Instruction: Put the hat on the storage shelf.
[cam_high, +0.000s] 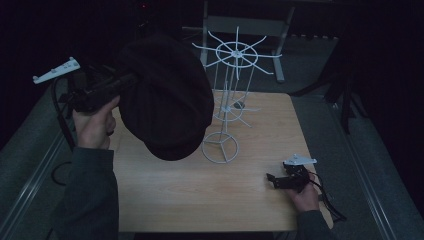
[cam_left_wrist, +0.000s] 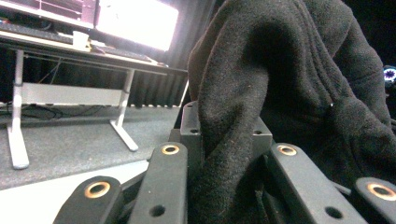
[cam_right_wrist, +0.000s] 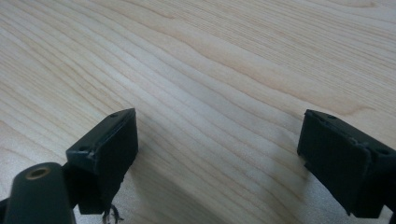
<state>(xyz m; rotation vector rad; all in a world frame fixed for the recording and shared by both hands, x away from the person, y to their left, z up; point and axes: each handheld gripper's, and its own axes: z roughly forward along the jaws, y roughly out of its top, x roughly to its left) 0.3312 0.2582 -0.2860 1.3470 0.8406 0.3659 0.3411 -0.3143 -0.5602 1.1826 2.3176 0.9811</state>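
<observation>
Hanging limp, the black ribbed hat (cam_high: 167, 97) is clamped in left tongs (cam_left_wrist: 224, 140); right tongs (cam_right_wrist: 217, 144) gape.

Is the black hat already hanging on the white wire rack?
No, the black hat is held up in the left tool, beside the white wire rack.

Black fleece hat (cam_high: 167, 97), airborne beside rack
</observation>
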